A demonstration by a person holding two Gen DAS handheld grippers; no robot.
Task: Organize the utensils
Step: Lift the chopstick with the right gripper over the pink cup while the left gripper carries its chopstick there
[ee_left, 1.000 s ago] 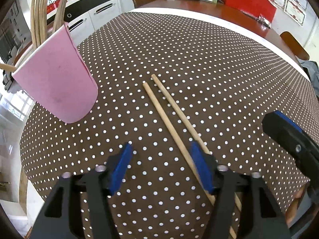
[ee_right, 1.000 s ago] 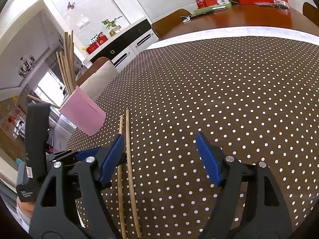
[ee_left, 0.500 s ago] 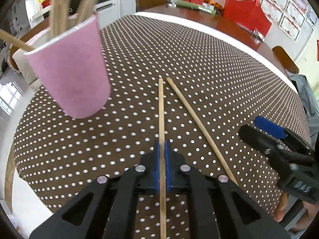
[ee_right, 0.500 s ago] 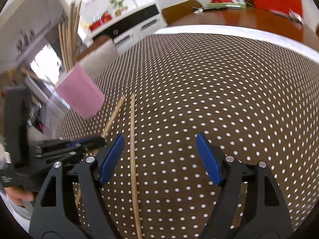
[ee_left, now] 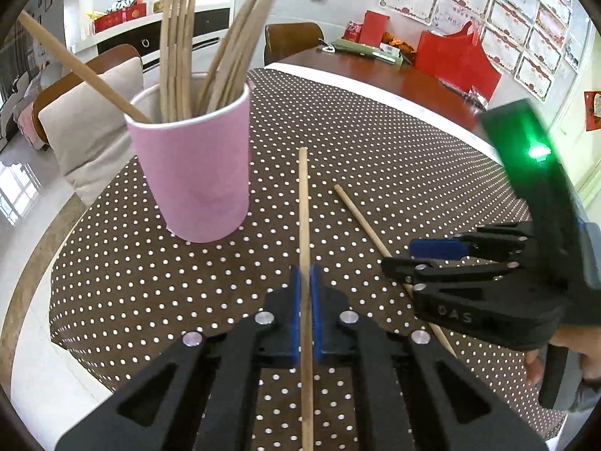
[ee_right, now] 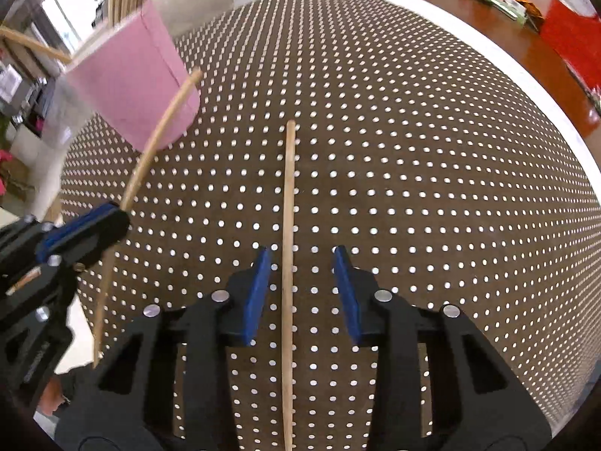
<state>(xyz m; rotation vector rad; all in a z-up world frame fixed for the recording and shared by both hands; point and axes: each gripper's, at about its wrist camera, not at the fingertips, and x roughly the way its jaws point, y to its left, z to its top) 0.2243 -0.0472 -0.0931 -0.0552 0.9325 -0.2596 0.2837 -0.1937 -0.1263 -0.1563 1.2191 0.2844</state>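
A pink cup (ee_left: 195, 173) holding several wooden chopsticks (ee_left: 180, 41) stands on the dotted tablecloth; it also shows in the right wrist view (ee_right: 131, 86). My left gripper (ee_left: 305, 308) is shut on one wooden chopstick (ee_left: 303, 203), lifted and pointing toward the cup's right side; the same chopstick (ee_right: 150, 154) shows in the right wrist view. A second chopstick (ee_right: 288, 203) lies on the cloth between the blue pads of my open right gripper (ee_right: 302, 293). In the left wrist view that chopstick (ee_left: 360, 218) runs under the right gripper (ee_left: 450, 255).
The brown white-dotted tablecloth (ee_right: 413, 150) covers a round table whose edge (ee_left: 33, 263) is close on the left. A cushioned chair (ee_left: 86, 112) stands behind the cup. A wooden table with red items (ee_left: 454, 60) lies beyond.
My left gripper closed on one chopstick and lifted it toward the cup. My right gripper moved over the other chopstick and narrowed its jaws around it.
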